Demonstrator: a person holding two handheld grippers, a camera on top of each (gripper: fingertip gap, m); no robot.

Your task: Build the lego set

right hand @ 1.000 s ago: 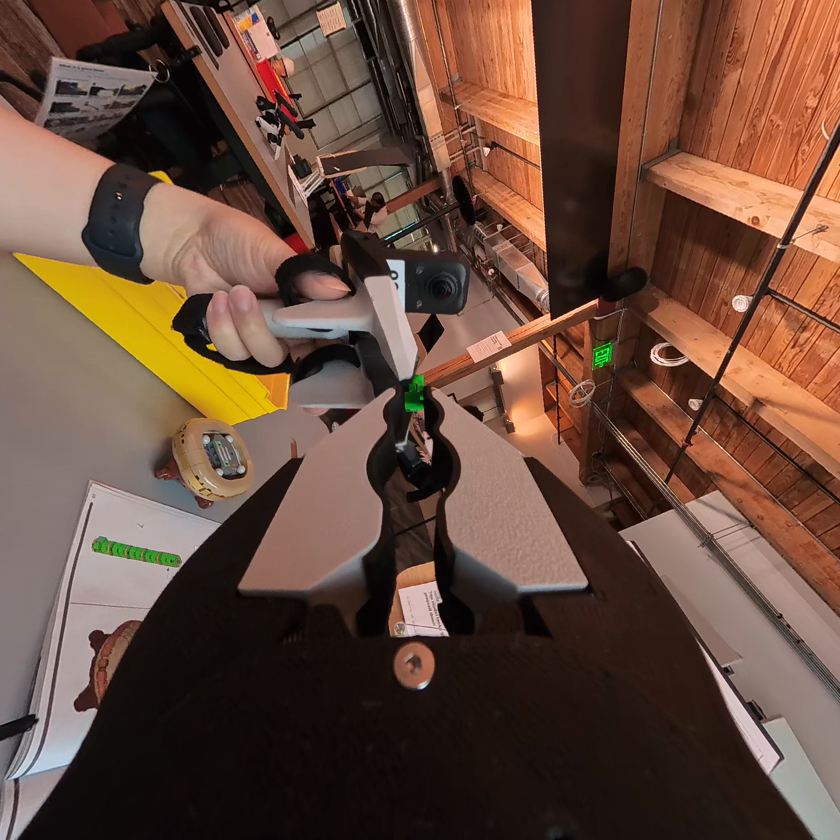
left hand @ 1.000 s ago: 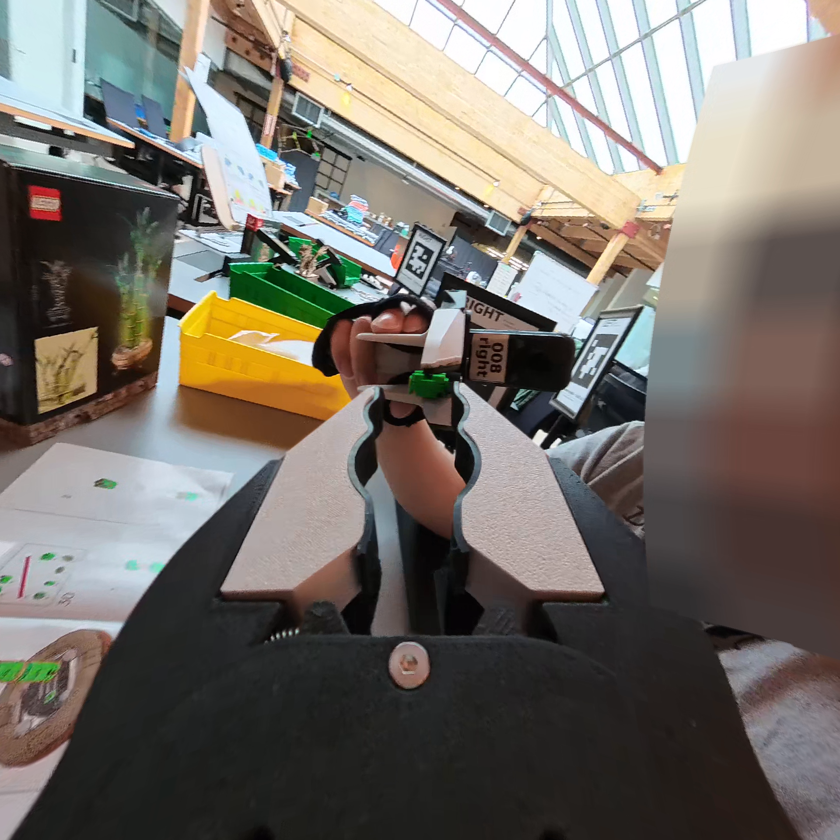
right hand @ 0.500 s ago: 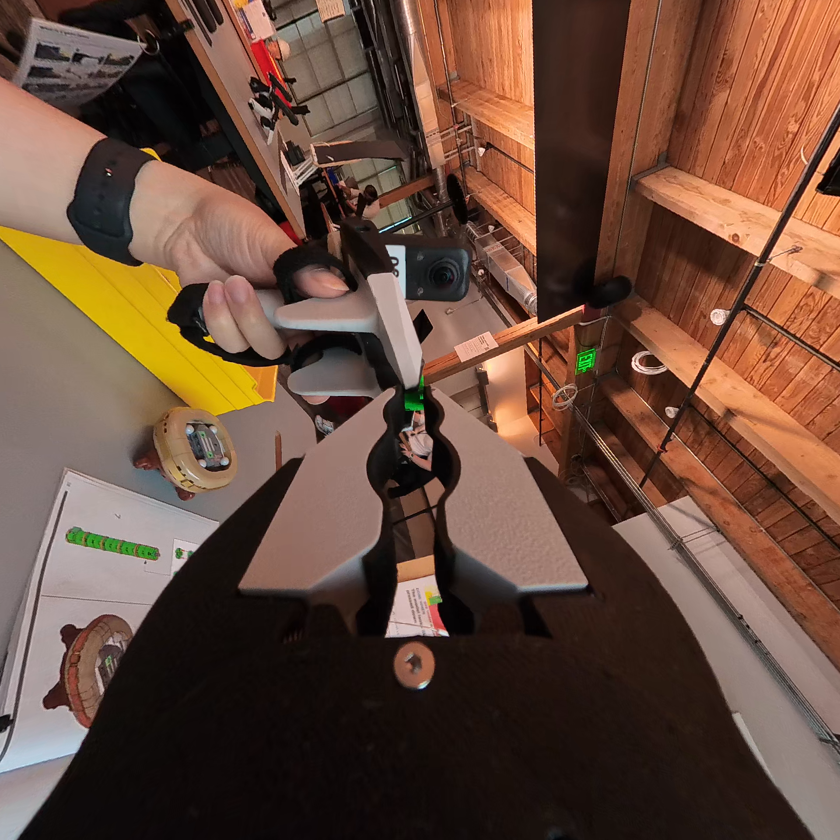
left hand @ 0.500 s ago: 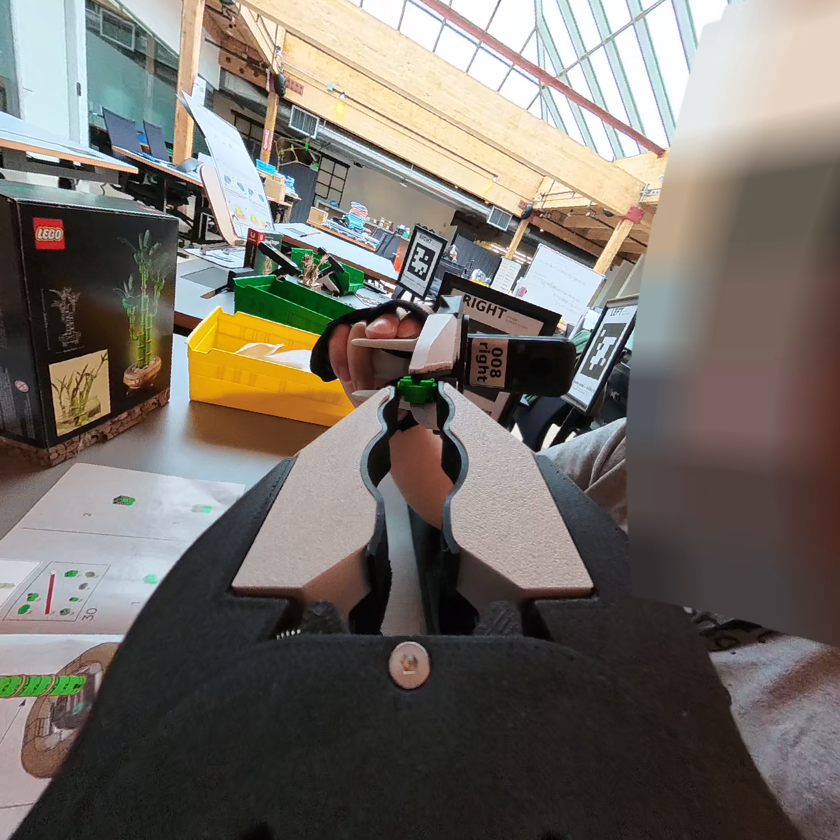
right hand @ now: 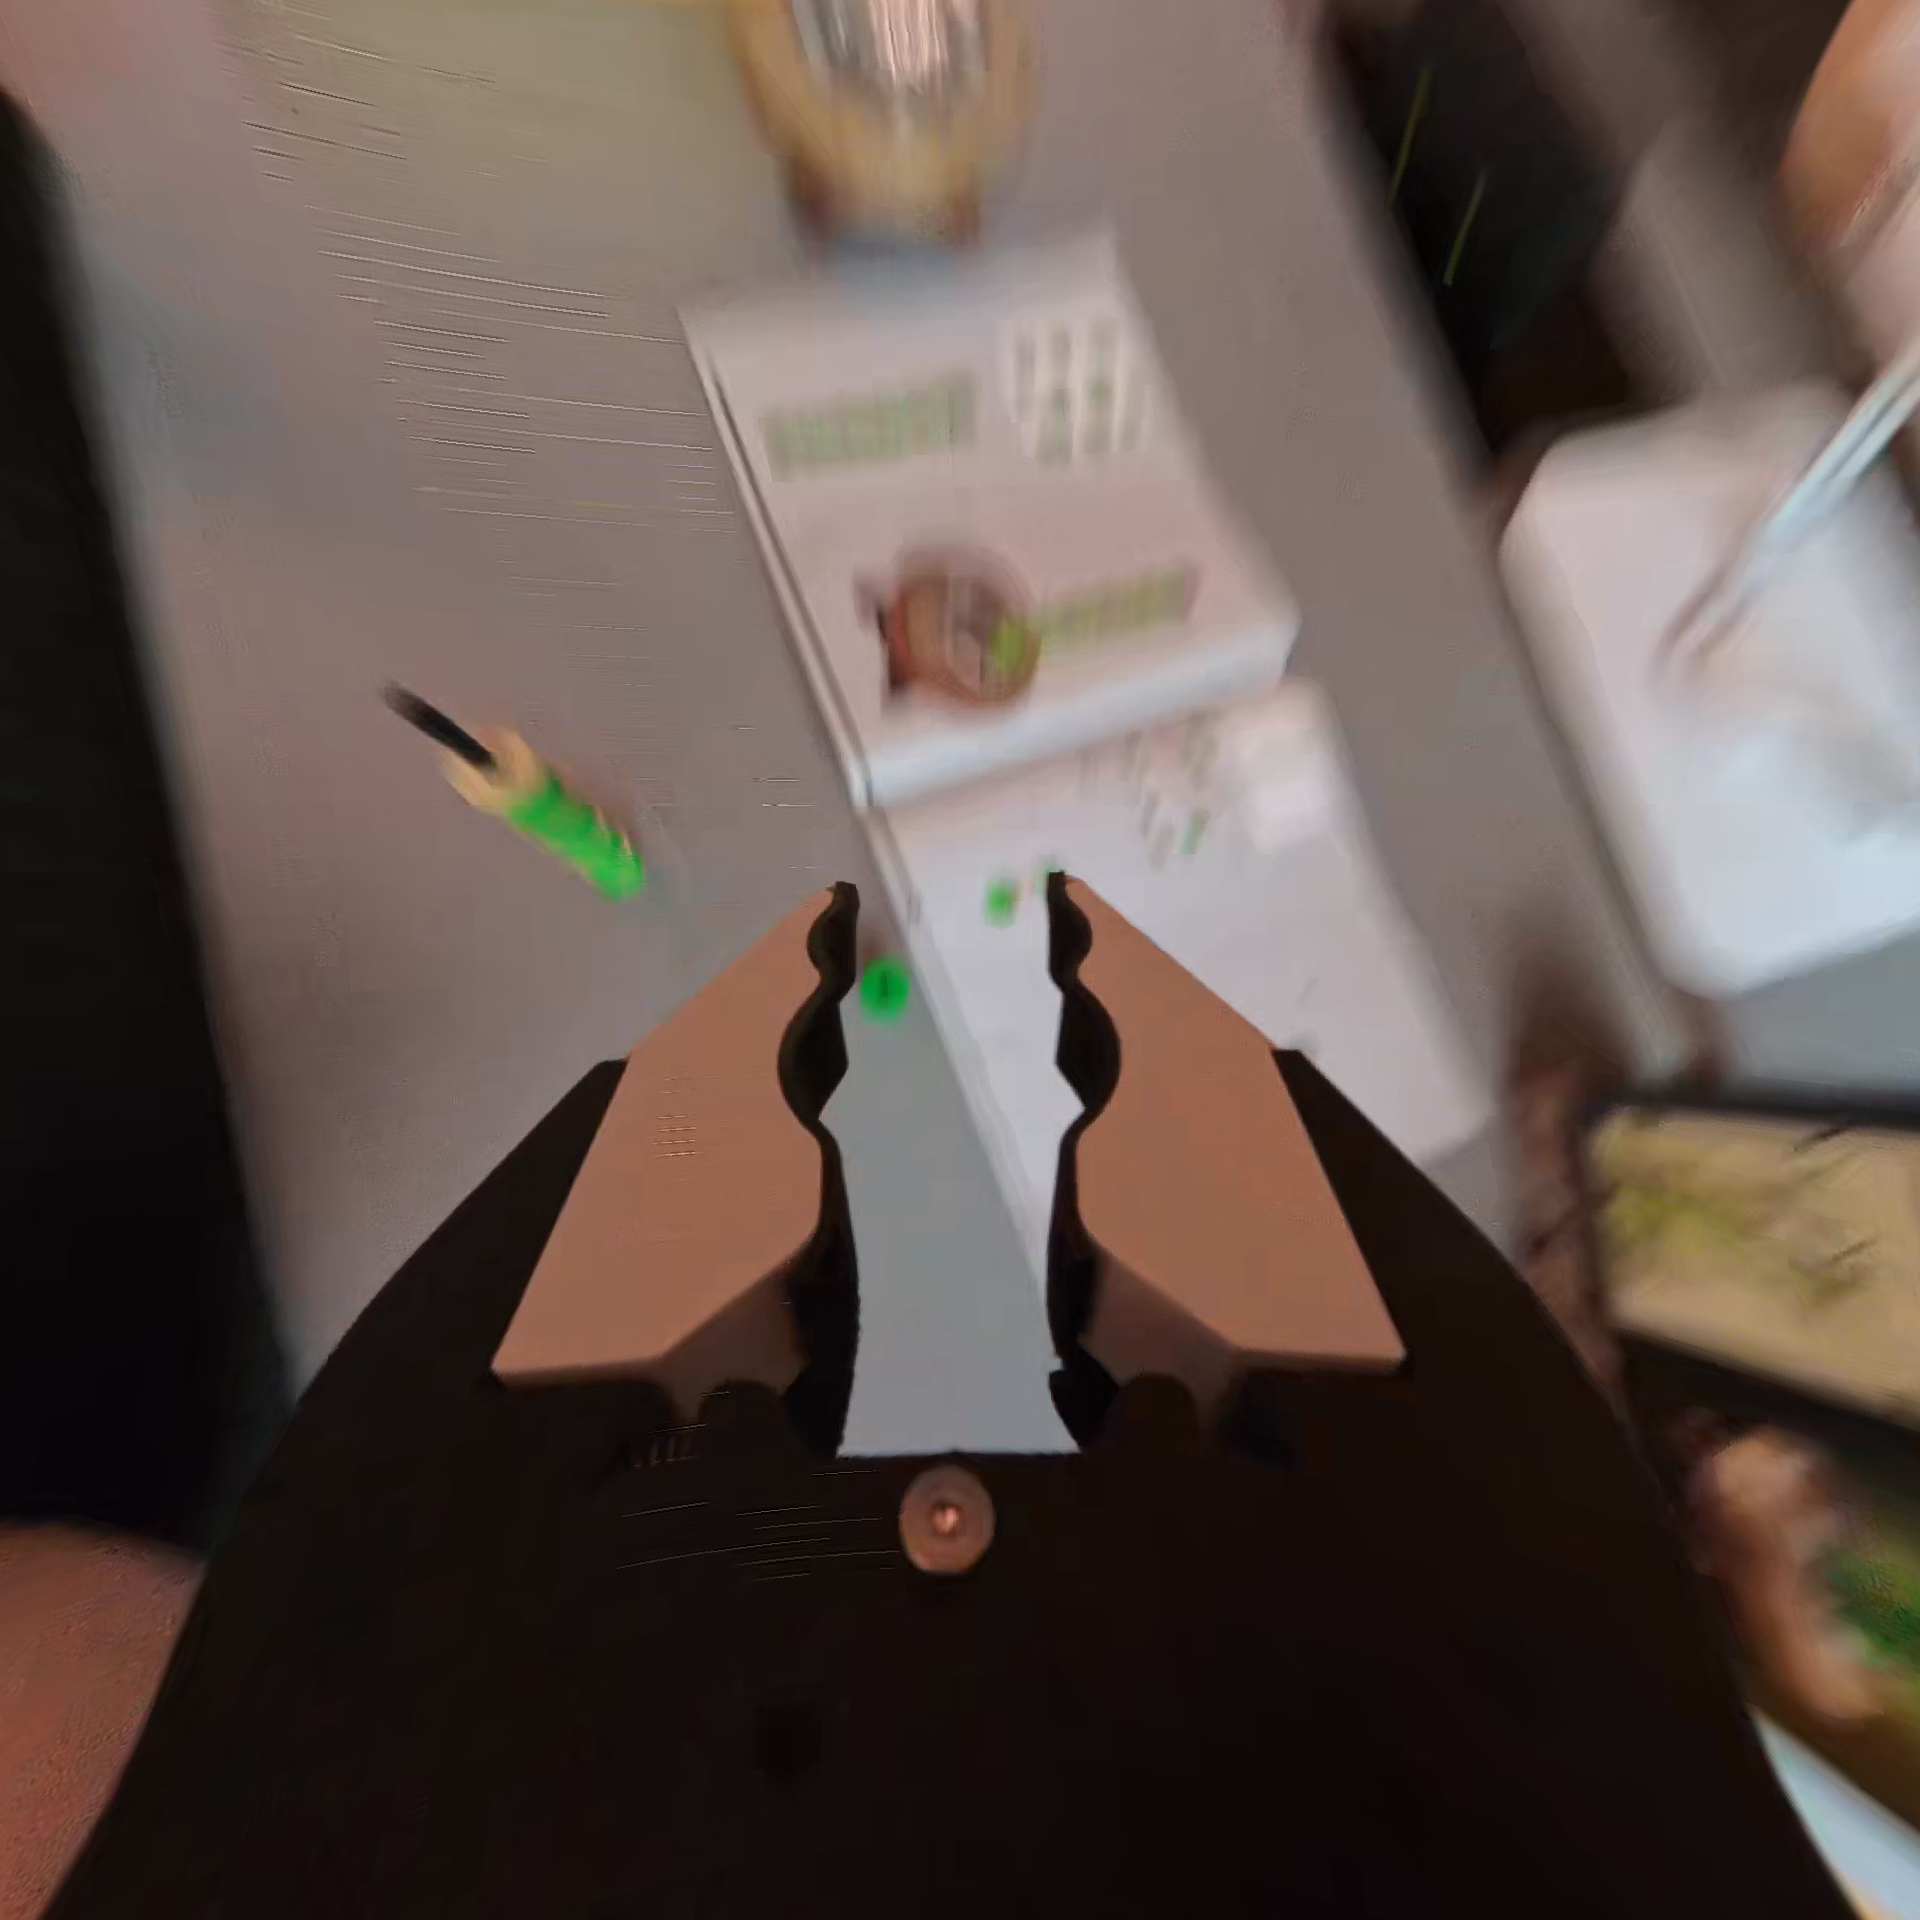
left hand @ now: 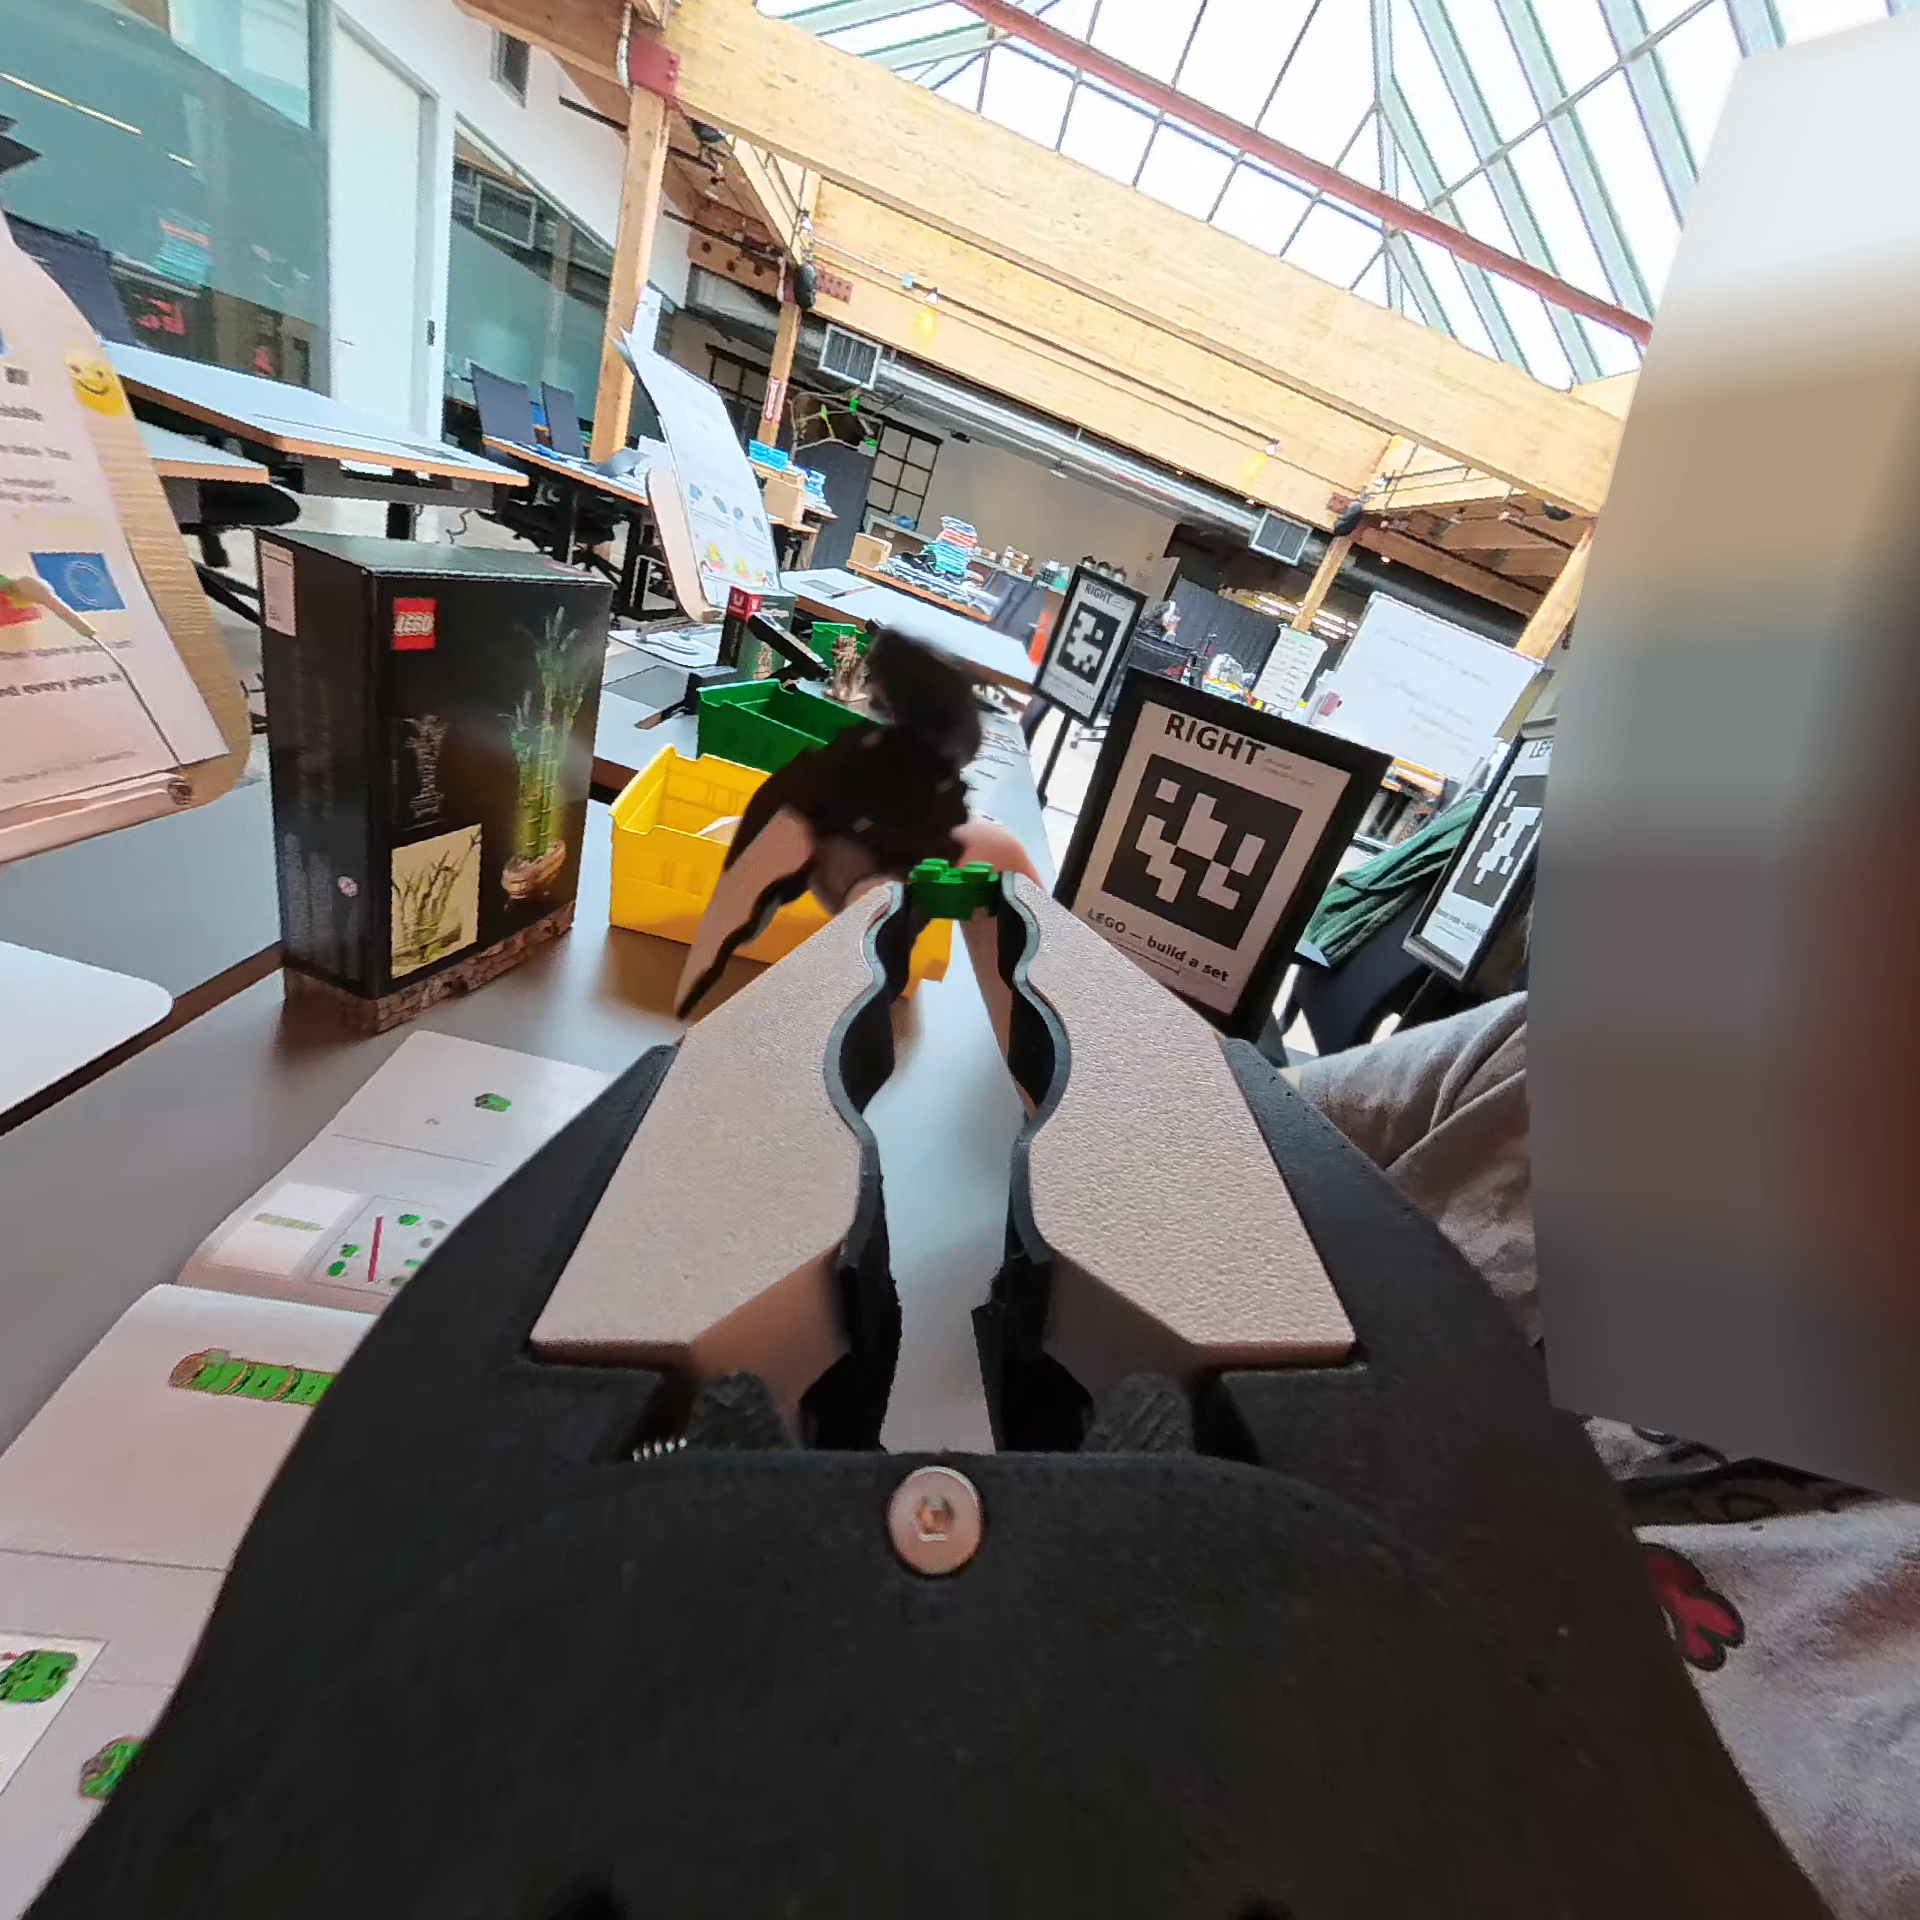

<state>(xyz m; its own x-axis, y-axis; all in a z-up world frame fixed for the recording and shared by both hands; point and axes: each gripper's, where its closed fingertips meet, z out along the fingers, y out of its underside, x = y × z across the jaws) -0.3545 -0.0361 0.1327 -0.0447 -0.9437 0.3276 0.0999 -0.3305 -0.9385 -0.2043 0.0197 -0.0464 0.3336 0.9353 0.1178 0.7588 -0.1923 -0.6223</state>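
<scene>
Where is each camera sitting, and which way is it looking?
Left wrist view: sits on the left gripper, looking level across the table at the set box, yellow bin and marker sign; its jaws pinch a green brick, and the blurred right gripper shows.
Right wrist view: sits on the right gripper, looking down at the table; its jaws are apart and empty.
Shared: the instruction booklet.

Bright skylight (left hand: 1351, 125) daylight, wide-angle warp at edges; right wrist view heavily motion-blurred, details perhaps unreadable
</scene>
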